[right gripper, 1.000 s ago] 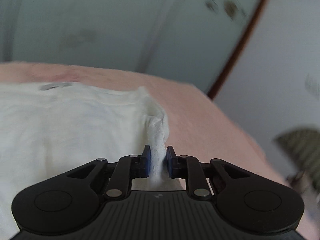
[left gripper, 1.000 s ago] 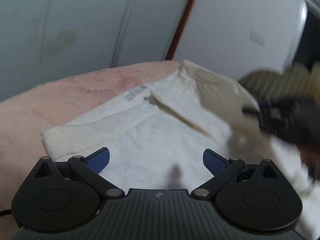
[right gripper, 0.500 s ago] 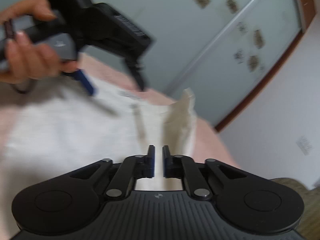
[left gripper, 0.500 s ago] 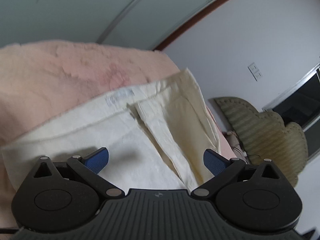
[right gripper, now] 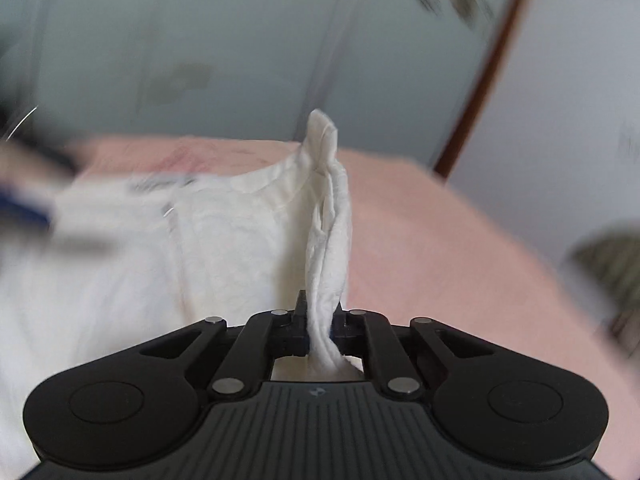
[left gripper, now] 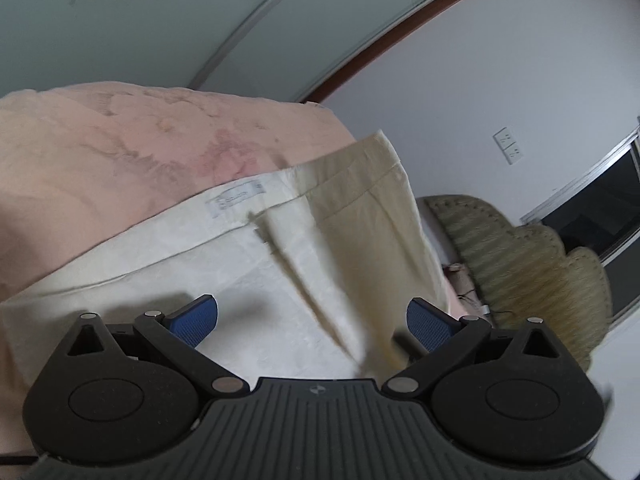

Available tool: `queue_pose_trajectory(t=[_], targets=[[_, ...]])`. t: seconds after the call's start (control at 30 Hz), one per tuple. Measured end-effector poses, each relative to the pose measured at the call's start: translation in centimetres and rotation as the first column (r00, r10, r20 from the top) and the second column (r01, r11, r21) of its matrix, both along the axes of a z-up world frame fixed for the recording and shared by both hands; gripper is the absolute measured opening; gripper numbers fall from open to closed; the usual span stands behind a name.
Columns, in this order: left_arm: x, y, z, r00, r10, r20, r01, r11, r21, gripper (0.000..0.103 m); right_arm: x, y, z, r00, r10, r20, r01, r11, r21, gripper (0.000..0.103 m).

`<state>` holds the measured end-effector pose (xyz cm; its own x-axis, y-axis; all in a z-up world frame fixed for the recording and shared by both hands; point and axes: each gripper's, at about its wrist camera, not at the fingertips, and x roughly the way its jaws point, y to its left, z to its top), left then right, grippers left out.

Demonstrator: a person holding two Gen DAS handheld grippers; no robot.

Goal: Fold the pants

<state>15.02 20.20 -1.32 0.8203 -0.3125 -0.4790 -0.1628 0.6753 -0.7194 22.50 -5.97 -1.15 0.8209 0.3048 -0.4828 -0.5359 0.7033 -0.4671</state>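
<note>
Cream-white pants point(left gripper: 240, 272) lie on a pink bedspread point(left gripper: 100, 160), waistband and label toward the far side. My left gripper point(left gripper: 312, 320) is open and empty, hovering over the pants with blue pads point(left gripper: 196, 318) wide apart. In the right wrist view my right gripper point(right gripper: 322, 320) is shut on a bunched edge of the pants point(right gripper: 328, 240), which stands up as a raised fold above the rest of the fabric point(right gripper: 160, 260). That view is blurred.
The pink bedspread point(right gripper: 460, 260) extends to the right of the pants. A green-beige ribbed cushion point(left gripper: 520, 256) sits off the bed's right side. A pale wardrobe door point(left gripper: 200, 20), white wall with socket point(left gripper: 508, 146) and dark window point(left gripper: 600, 208) stand behind.
My right gripper has closed on the pants edge and lifted it into a raised fold. The left gripper stays open over the pants, its view shifted slightly.
</note>
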Motion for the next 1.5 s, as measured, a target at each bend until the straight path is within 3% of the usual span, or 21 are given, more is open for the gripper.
queue_pose_trajectory(t=[0.07, 0.13, 0.27, 0.3, 0.33, 0.4, 0.47, 0.57, 0.7, 0.8, 0.87, 1.03, 1.1, 1.17, 1.23, 1.3, 1.37, 1.4, 1.5], targets=[[0.9, 0.0, 0.1, 1.0, -0.023, 0.004, 0.023, 0.998, -0.05, 0.102, -3.1, 0.9, -0.4, 0.997, 0.063, 0.05, -0.058, 0.995, -0.084, 0.007], [1.7, 0.0, 0.0, 1.0, -0.026, 0.002, 0.026, 0.995, -0.092, 0.102, -5.6, 1.2, -0.8, 0.994, 0.105, 0.043, -0.1, 0.989, -0.113, 0.007], [2.7, 0.2, -0.3, 0.998, 0.054, -0.039, -0.056, 0.997, -0.049, 0.096, -8.3, 1.4, -1.9, 0.99, 0.139, 0.01, -0.136, 0.979, -0.15, 0.007], [2.9, 0.2, -0.4, 0.997, 0.056, -0.06, -0.057, 0.998, -0.017, 0.071, -8.5, 1.5, -2.2, 0.99, 0.142, -0.002, -0.141, 0.98, -0.142, 0.007], [3.0, 0.2, -0.4, 0.994, 0.044, -0.1, -0.043, 0.999, 0.016, 0.036, -8.5, 1.6, -2.6, 0.99, 0.138, -0.01, -0.138, 0.982, -0.132, 0.007], [2.7, 0.7, -0.9, 0.99, 0.02, -0.138, -0.017, 1.0, 0.02, 0.008, -9.0, 2.0, -2.7, 0.992, 0.129, -0.012, -0.129, 0.984, -0.12, 0.007], [1.6, 1.2, -0.9, 0.992, -0.001, -0.123, 0.006, 0.999, 0.041, 0.006, -9.7, 2.1, -2.4, 0.99, 0.136, -0.032, -0.138, 0.985, -0.099, 0.007], [-0.8, 1.4, -0.1, 0.995, -0.04, -0.091, 0.054, 0.986, 0.16, 0.005, -12.2, 2.6, -2.4, 0.983, 0.177, -0.041, -0.18, 0.978, -0.108, 0.007], [-3.7, 1.7, 0.0, 0.994, -0.068, -0.082, 0.09, 0.947, 0.309, 0.006, -16.4, 3.9, -2.4, 0.962, 0.267, -0.065, -0.272, 0.957, -0.1, 0.007], [-4.4, 2.3, -1.3, 0.992, -0.052, -0.119, 0.086, 0.949, 0.303, 0.01, -17.8, 5.0, -3.2, 0.953, 0.291, -0.085, -0.298, 0.949, -0.099, 0.007], [-4.8, 2.5, -2.0, 0.994, -0.047, -0.097, 0.075, 0.95, 0.304, 0.018, -17.9, 5.3, -4.2, 0.956, 0.281, -0.09, -0.29, 0.951, -0.111, 0.007], [-5.9, 1.2, -1.4, 0.997, -0.057, -0.044, 0.071, 0.902, 0.427, 0.028, -16.9, 4.9, -3.8, 0.968, 0.226, -0.107, -0.231, 0.972, -0.035, 0.008], [-6.5, 1.0, -0.9, 0.999, -0.036, -0.027, 0.045, 0.885, 0.463, 0.033, -17.5, 4.9, -4.1, 0.977, 0.202, -0.071, -0.206, 0.977, -0.057, 0.011], [-7.4, 0.6, -0.2, 0.999, 0.037, 0.015, -0.039, 0.844, 0.536, 0.048, -18.7, 5.0, -4.4, 0.983, 0.18, -0.019, -0.181, 0.976, -0.12, 0.017], [-8.1, 0.3, 0.7, 0.991, 0.117, 0.066, -0.132, 0.77, 0.624, 0.063, -19.6, 4.5, -4.1, 0.985, 0.171, 0.008, -0.168, 0.975, -0.145, 0.022], [-8.8, 0.0, 1.5, 0.979, 0.17, 0.11, -0.198, 0.695, 0.691, 0.063, -20.4, 2.7, -2.9, 0.984, 0.173, -0.036, -0.175, 0.982, -0.064, 0.021], [-9.4, -0.6, 2.4, 0.968, 0.2, 0.15, -0.245, 0.644, 0.724, 0.063, -20.7, 0.2, -1.3, 0.984, 0.159, -0.086, -0.154, 0.986, 0.061, 0.022], [-9.6, -1.0, 3.0, 0.967, 0.194, 0.168, -0.254, 0.639, 0.726, 0.063, -20.6, -1.4, -0.7, 0.986, 0.131, -0.103, -0.118, 0.985, 0.129, 0.022], [-9.7, -3.6, 4.1, 0.982, 0.074, 0.173, -0.178, 0.664, 0.726, 0.065, -19.6, -5.8, -0.4, 0.986, -0.027, -0.164, 0.064, 0.972, 0.228, 0.022]])
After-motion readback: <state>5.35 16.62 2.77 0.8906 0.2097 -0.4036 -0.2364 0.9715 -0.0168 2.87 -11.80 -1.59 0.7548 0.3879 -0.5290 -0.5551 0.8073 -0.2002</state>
